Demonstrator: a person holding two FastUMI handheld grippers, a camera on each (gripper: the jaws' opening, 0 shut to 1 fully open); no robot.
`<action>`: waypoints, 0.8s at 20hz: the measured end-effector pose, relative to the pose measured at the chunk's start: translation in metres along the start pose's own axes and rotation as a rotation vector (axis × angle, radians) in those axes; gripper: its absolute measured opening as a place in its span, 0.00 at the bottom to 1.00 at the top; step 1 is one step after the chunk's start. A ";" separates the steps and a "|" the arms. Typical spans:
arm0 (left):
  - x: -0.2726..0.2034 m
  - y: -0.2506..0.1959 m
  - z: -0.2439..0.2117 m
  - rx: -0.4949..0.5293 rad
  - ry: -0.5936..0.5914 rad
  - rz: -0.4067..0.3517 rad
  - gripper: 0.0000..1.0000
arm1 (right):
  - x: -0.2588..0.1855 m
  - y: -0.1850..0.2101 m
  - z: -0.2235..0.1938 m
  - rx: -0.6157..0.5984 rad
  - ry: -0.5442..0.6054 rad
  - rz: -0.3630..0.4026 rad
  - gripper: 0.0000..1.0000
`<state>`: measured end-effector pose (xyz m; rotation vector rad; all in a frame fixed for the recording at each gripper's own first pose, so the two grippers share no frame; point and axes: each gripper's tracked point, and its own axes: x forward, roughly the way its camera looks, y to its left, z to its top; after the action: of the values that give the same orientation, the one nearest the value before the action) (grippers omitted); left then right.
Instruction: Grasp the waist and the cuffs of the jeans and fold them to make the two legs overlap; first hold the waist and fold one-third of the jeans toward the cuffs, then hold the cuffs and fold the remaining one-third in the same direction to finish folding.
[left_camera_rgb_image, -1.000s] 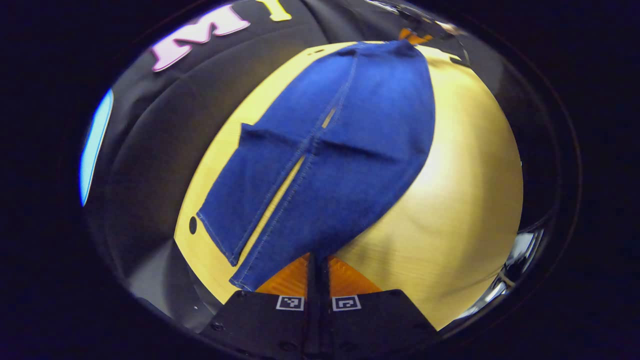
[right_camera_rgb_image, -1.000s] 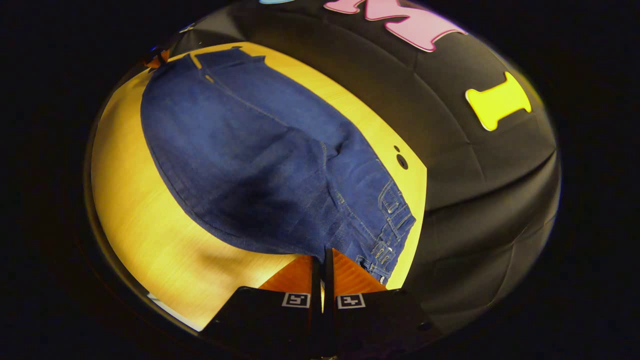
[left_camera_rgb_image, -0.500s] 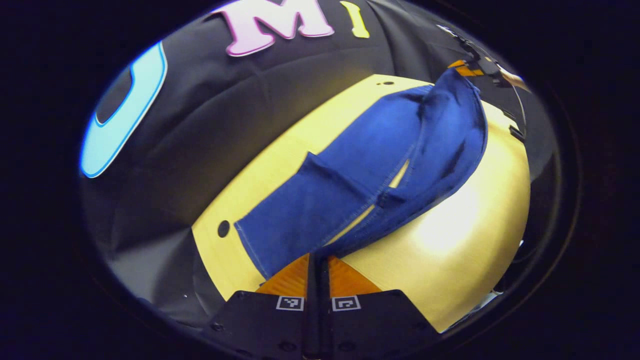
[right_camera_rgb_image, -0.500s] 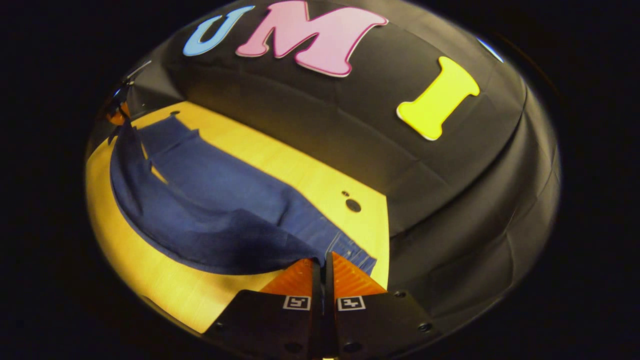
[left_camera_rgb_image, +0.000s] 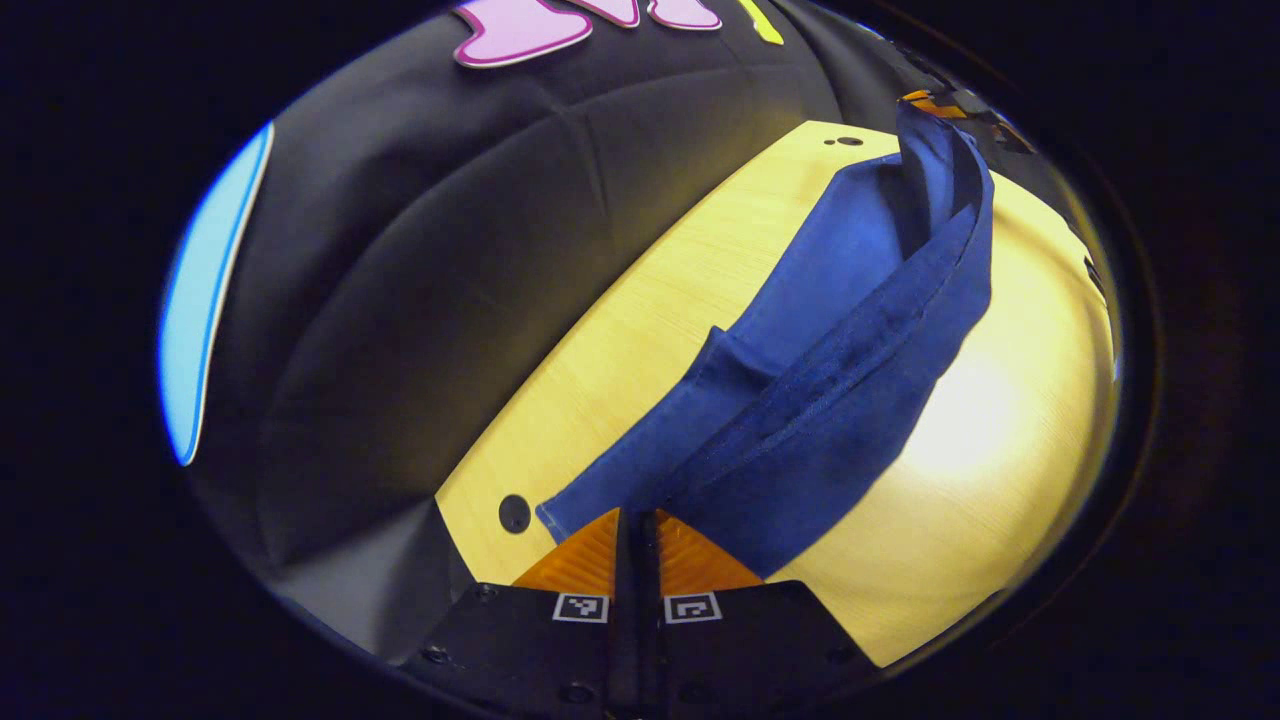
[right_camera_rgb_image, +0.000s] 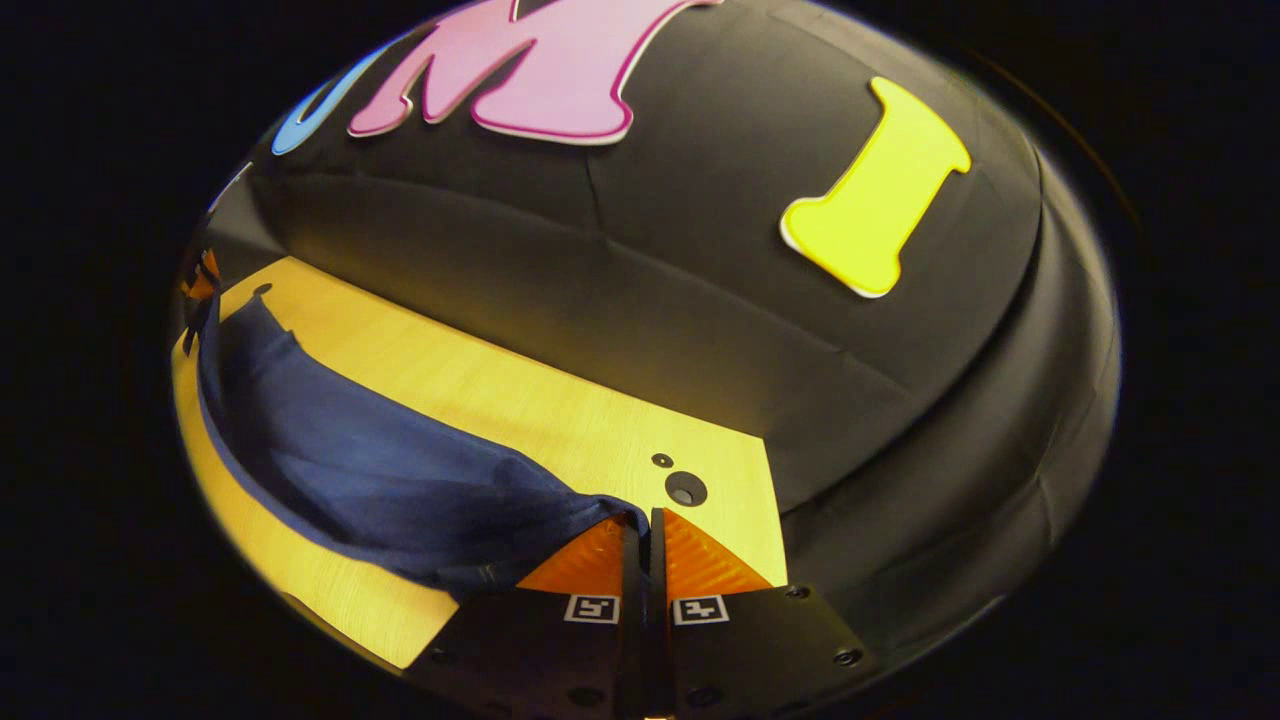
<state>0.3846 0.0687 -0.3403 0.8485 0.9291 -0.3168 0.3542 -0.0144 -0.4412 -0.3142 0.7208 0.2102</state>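
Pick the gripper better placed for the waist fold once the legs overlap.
Right, likely. The right gripper is shut on the jeans at the end opposite the cuffs; the left gripper pinches the cuff hem.

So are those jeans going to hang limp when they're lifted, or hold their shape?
Probably limp: the jeans sag in a curve between the left tongs and the right tongs. They look fairly heavy for cloth, since the middle droops onto the table. They seem unlikely to slip, with both tongs closed on the denim.
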 end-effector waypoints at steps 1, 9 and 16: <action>0.011 0.002 0.003 0.012 0.006 0.004 0.06 | 0.015 0.003 -0.005 0.037 0.035 0.005 0.05; 0.053 0.007 -0.017 -0.073 0.062 0.021 0.81 | 0.079 0.010 -0.033 0.153 0.123 0.007 0.48; 0.003 0.032 -0.015 -0.273 -0.089 0.127 0.98 | 0.023 -0.033 -0.004 0.373 0.013 0.037 0.97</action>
<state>0.3968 0.1010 -0.3312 0.6337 0.8098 -0.1135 0.3785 -0.0449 -0.4527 0.0535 0.7630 0.1057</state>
